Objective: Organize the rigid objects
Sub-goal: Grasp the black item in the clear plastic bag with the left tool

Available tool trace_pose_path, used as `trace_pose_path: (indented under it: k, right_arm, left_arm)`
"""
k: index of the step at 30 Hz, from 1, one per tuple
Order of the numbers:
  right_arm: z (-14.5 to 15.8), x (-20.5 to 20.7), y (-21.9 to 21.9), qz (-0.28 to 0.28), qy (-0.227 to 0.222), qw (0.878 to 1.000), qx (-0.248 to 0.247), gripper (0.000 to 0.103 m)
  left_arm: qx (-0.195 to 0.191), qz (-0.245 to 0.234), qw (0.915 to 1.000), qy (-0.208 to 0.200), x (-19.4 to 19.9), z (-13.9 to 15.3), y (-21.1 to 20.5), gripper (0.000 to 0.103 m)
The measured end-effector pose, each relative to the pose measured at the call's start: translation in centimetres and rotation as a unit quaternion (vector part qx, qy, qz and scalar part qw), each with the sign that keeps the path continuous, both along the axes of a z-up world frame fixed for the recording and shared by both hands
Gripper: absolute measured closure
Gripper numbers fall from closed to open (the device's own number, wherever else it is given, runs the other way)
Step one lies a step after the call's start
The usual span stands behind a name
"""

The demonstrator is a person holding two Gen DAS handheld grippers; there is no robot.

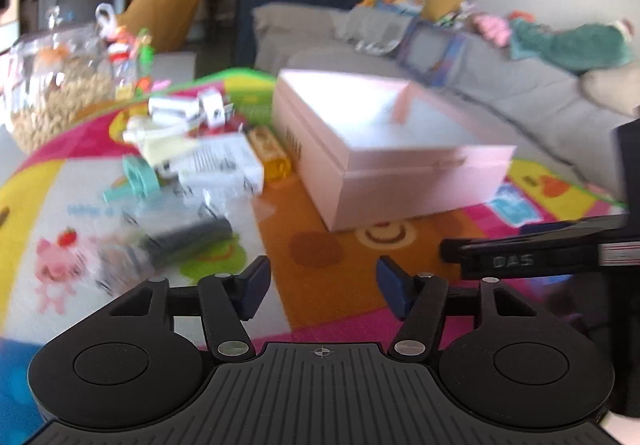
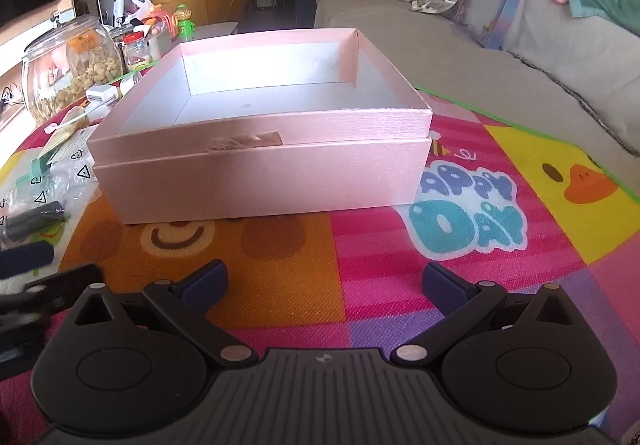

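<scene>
left gripper (image 1: 323, 285): parted, empty, above mat (image 1: 320, 205) | right gripper (image 2: 324, 285): wide, empty, near box (image 2: 260, 173) | clutter (image 1: 192, 149) left of box

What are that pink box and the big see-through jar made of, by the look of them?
The pink box looks like stiff cardboard with a faintly shiny, brushed pink covering; the inside is plain pale board, and one front patch looks scuffed or torn. The jar is clear and glossy, with bright reflections: glass or clear plastic, the pictures cannot settle which.
</scene>
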State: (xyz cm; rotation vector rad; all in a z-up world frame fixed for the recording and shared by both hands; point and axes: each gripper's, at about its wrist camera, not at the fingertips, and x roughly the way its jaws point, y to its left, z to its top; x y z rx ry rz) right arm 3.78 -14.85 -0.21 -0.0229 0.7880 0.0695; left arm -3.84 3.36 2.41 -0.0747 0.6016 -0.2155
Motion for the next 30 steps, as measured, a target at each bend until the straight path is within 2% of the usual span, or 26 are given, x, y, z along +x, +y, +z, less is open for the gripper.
trace_pose_path:
  k: [2, 4, 8, 11, 16, 20, 22, 25, 26, 27, 28, 30]
  right_arm:
    - [0.0, -0.1, -0.1, 0.002, -0.001, 1.0, -0.001, 0.0]
    - [0.0, -0.1, 0.0, 0.007, -0.002, 1.0, -0.001, 0.0]
    - [-0.1, -0.2, -0.1, 0.009, -0.008, 1.0, 0.001, 0.0]
    - [0.0, -0.2, -0.2, 0.01, -0.009, 1.0, 0.003, 0.0]
    - [0.0, -0.3, -0.2, 0.011, -0.009, 1.0, 0.002, 0.0]
    - [0.0, -0.2, -0.2, 0.012, -0.01, 1.0, 0.003, 0.0]
    - [0.0, -0.2, -0.2, 0.012, -0.01, 1.0, 0.003, 0.0]
    - [0.0, -0.2, -0.3, 0.012, -0.01, 1.0, 0.005, 0.0]
    - [0.1, -0.2, -0.3, 0.013, -0.01, 1.0, 0.006, 0.0]
    - [0.1, -0.2, -0.3, 0.014, -0.01, 1.0, 0.006, 0.0]
    - [0.1, -0.3, -0.3, 0.016, -0.01, 1.0, 0.006, 0.0]
    - [0.3, -0.5, -0.1, 0.024, -0.01, 1.0, 0.002, 0.002]
  left_arm:
    - [0.037, 0.0, 0.9982, -0.047, -0.9, 1.6, 1.6, 0.038]
    - [0.072, -0.008, 0.996, -0.052, -0.4, 2.8, 3.4, 0.039]
    - [0.088, -0.038, 0.9953, 0.016, 2.4, 3.5, 6.5, 0.042]
    - [0.097, -0.054, 0.9918, 0.063, 4.3, 2.2, 6.9, 0.042]
    - [0.12, -0.052, 0.9865, 0.098, 5.9, -0.6, 6.3, 0.046]
    - [0.064, -0.035, 0.9915, 0.107, 6.4, -0.8, 7.5, 0.045]
    - [0.04, -0.022, 0.994, 0.1, 5.9, -0.9, 8.0, 0.045]
    - [0.067, -0.033, 0.9945, 0.073, 5.0, -1.2, 7.4, 0.046]
    - [0.077, -0.037, 0.9943, 0.064, 4.8, -1.1, 7.1, 0.052]
    - [0.074, -0.039, 0.9949, 0.056, 4.5, -1.1, 7.0, 0.067]
    - [0.063, -0.037, 0.996, 0.052, 4.2, -1.1, 7.1, 0.073]
    - [0.027, -0.034, 0.9975, 0.056, 3.6, -0.8, 7.6, 0.078]
